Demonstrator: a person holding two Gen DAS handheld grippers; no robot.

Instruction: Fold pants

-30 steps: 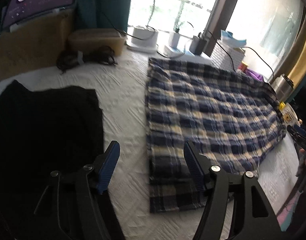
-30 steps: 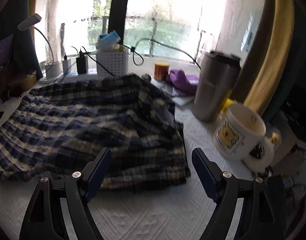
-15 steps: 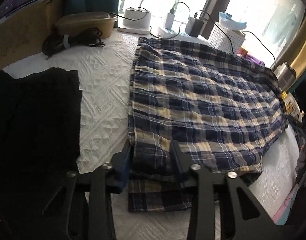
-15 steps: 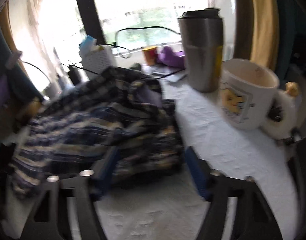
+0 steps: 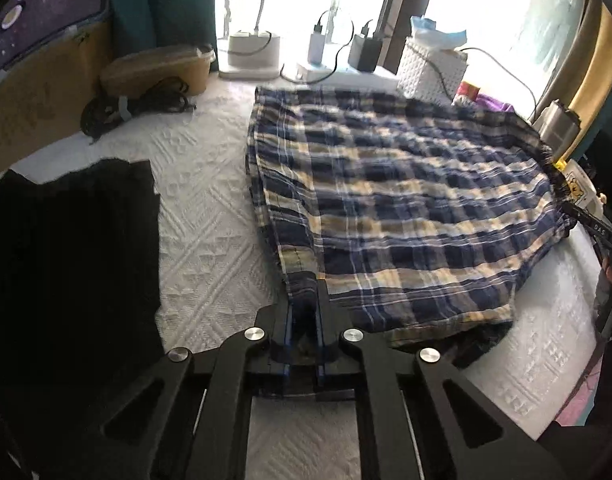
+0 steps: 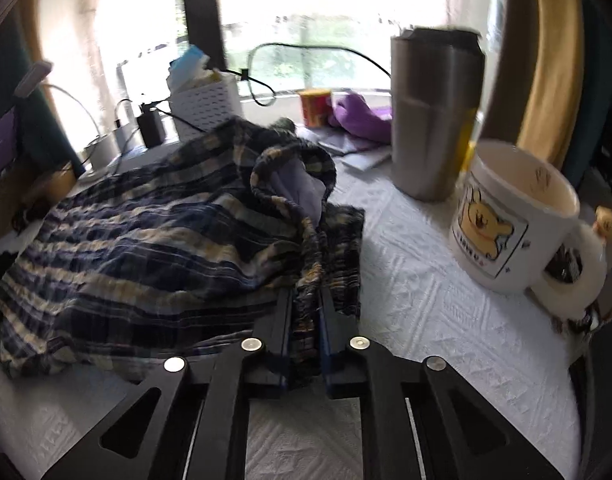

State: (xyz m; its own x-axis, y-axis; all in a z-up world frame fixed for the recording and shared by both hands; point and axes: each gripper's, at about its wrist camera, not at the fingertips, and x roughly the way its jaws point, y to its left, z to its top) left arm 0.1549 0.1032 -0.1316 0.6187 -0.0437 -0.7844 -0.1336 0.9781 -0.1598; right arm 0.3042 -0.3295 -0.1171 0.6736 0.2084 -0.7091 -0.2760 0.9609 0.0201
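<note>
Blue-and-cream plaid pants (image 5: 406, 200) lie spread across the white quilted surface (image 5: 209, 216). In the left wrist view my left gripper (image 5: 303, 284) is closing its jaws on the near-left corner of the fabric, and the pads pinch a fold that rises slightly off the surface. In the right wrist view my right gripper (image 6: 306, 292) is closing on the gathered waistband edge of the plaid pants (image 6: 145, 240), with bunched cloth pressed between the pads and standing up just ahead of them.
A black garment (image 5: 65, 260) lies left of the pants. A white cartoon mug (image 6: 510, 220) and a steel tumbler (image 6: 434, 120) stand close on the right. A white basket (image 5: 430, 68), chargers and a cable bundle (image 5: 133, 104) line the back by the window.
Both grippers went from wide open beside the pants to closed on the fabric. The left took the near corner, the right the waistband edge, which now bunches upward.
</note>
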